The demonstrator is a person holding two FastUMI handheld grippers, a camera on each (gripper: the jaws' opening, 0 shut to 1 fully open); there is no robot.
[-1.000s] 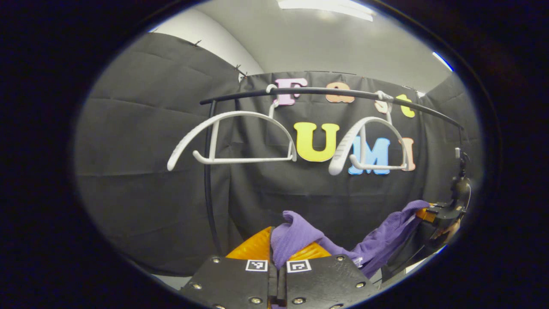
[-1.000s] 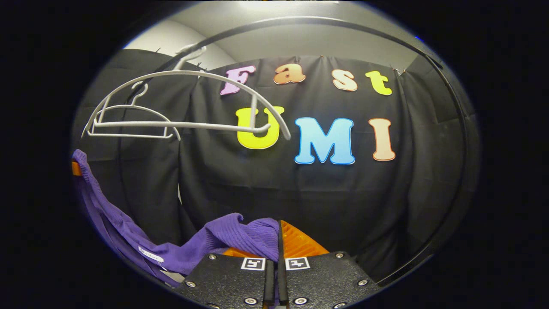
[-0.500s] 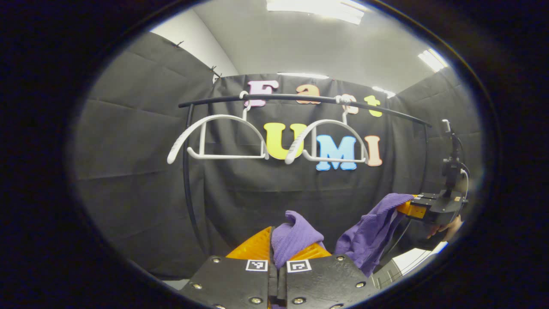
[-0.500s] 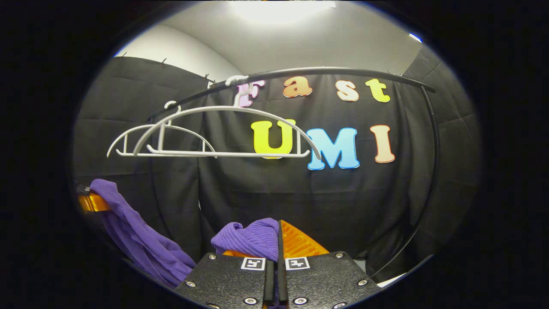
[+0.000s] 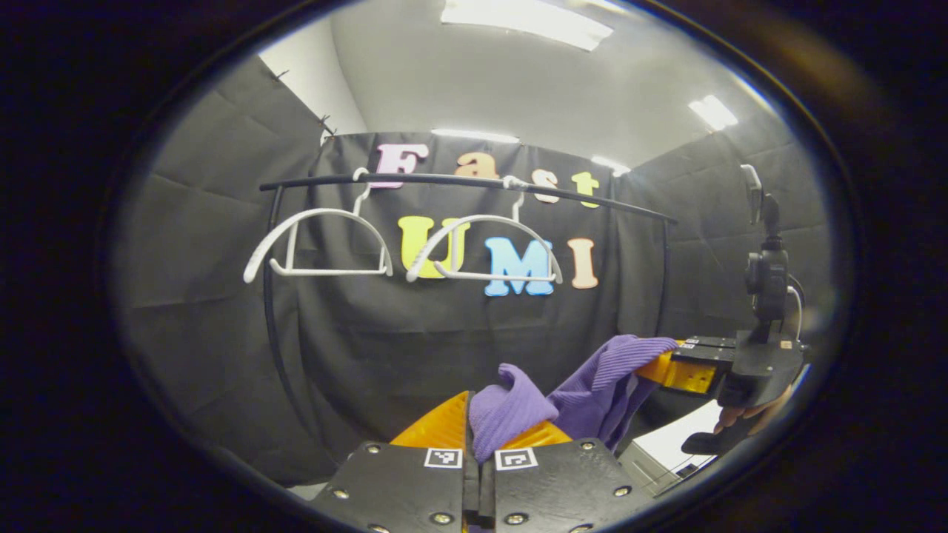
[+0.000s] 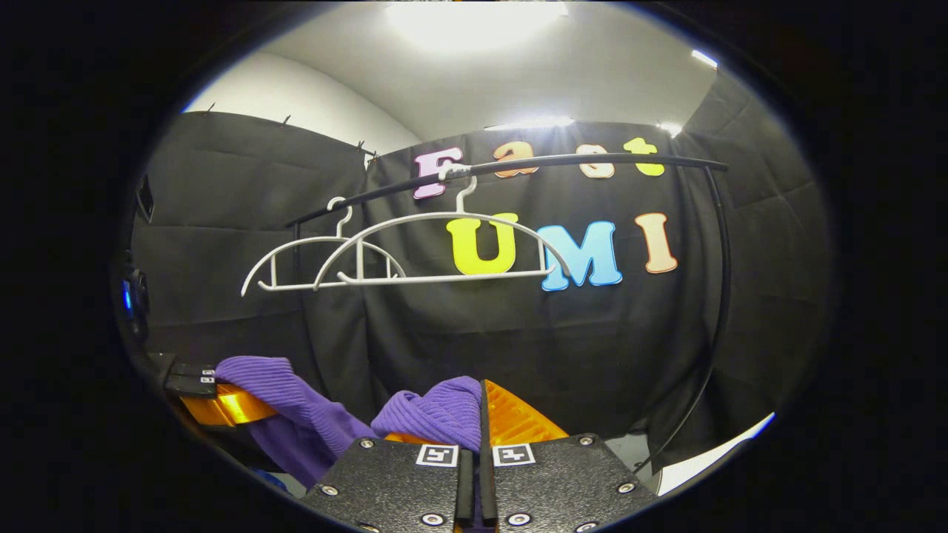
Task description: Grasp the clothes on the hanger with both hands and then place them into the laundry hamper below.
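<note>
A purple knit garment (image 5: 592,385) hangs between both grippers, well below and in front of the rail. My left gripper (image 5: 485,437) is shut on one bunched end (image 5: 507,411) of it. The right gripper (image 5: 685,370), held by a hand, clamps the other end at the right of the left gripper view. In the right gripper view, my right gripper (image 6: 481,426) is shut on a purple fold (image 6: 437,414), and the left gripper (image 6: 222,403) holds the garment (image 6: 296,400) at lower left. Two bare white hangers (image 5: 318,244) (image 5: 485,248) hang on the black rail (image 5: 444,180). The hamper is out of sight.
The rail's black uprights (image 5: 270,311) (image 6: 718,296) stand at either side, in front of the black cloth wall. A pale patch of floor (image 5: 670,444) shows at lower right in the left gripper view, and another (image 6: 711,455) in the right gripper view.
Both grippers have drawn back from the rail with the garment, so the hangers look smaller and farther. The two grippers have come closer together, and the cloth between them hangs slacker.
</note>
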